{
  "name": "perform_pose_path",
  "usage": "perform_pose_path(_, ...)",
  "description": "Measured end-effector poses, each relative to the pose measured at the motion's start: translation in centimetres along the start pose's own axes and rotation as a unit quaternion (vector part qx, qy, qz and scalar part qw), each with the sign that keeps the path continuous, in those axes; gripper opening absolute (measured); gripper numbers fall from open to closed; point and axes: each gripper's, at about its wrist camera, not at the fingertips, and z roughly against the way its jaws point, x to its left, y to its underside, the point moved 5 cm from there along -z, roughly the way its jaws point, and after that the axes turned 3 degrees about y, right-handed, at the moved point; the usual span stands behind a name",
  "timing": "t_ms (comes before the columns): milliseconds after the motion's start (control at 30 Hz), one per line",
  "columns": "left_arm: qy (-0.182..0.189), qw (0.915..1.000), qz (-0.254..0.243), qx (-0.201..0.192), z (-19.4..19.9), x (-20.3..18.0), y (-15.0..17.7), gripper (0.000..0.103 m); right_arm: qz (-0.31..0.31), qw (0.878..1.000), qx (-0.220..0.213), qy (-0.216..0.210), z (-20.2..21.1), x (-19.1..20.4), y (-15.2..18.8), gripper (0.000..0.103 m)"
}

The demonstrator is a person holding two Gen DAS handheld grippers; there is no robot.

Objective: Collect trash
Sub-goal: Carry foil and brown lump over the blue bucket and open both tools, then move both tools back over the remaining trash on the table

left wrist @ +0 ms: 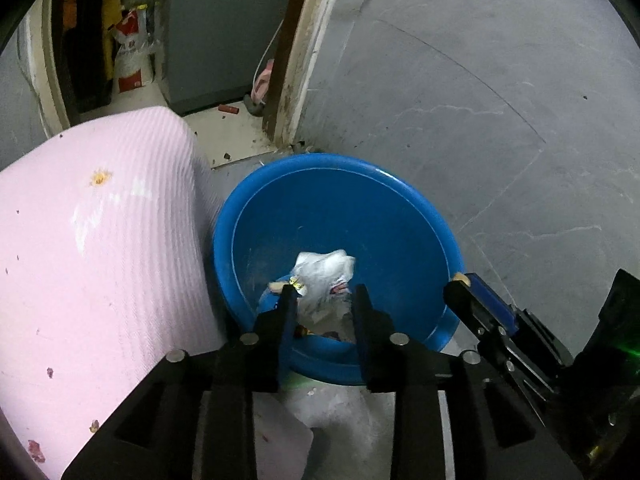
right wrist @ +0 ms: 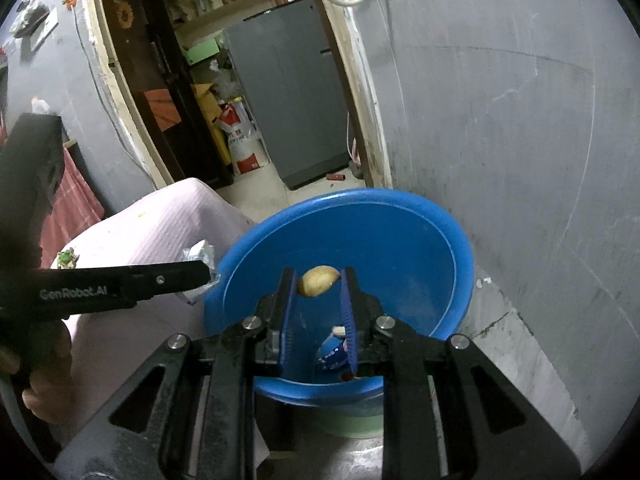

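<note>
Your left hand-held gripper [left wrist: 323, 294] hangs over the near rim of the round blue plastic basin [left wrist: 384, 216], its jaws slightly apart and gripping nothing. A crumpled white plastic wrapper [left wrist: 322, 270] lies in the basin bottom just beyond its fingertips. Beside the basin, the pink ribbed table [left wrist: 100, 248] carries small scraps. Your right hand-held gripper [right wrist: 318, 282] is also over the basin, jaws narrowly apart, with a smooth yellowish rounded piece [right wrist: 317, 280] between the tips; whether the pads press on it you cannot tell.
</note>
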Motion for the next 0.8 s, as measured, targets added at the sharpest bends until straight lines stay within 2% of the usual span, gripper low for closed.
perform_pose_path(200,0.015,0.9999,0.004,-0.005,0.7,0.1,-0.3,0.036,-0.007,1.0,0.004,0.003,0.3,-0.3,-0.2,0.024)
perform_pose_path(367,0.024,0.9993,0.011,-0.026,1.9,-0.4,-0.8,0.042,-0.006,1.0,-0.007,0.008,0.9,-0.3,-1.0,0.03)
perform_pose_path(567,0.024,0.9962,0.006,-0.084,5.8,-0.6,-1.5,0.051,0.001,0.999,-0.042,0.013,3.4,0.3,-2.4,0.049)
perform_pose_path(633,0.02,0.9939,0.005,-0.108,7.7,-0.2,-1.7,0.054,0.003,0.998,-0.064,0.013,4.8,0.9,-3.2,0.059)
perform_pose_path(800,-0.005,0.9845,0.003,-0.175,13.1,1.3,-2.1,0.074,0.019,0.993,-0.115,0.007,8.1,3.1,-5.1,0.083)
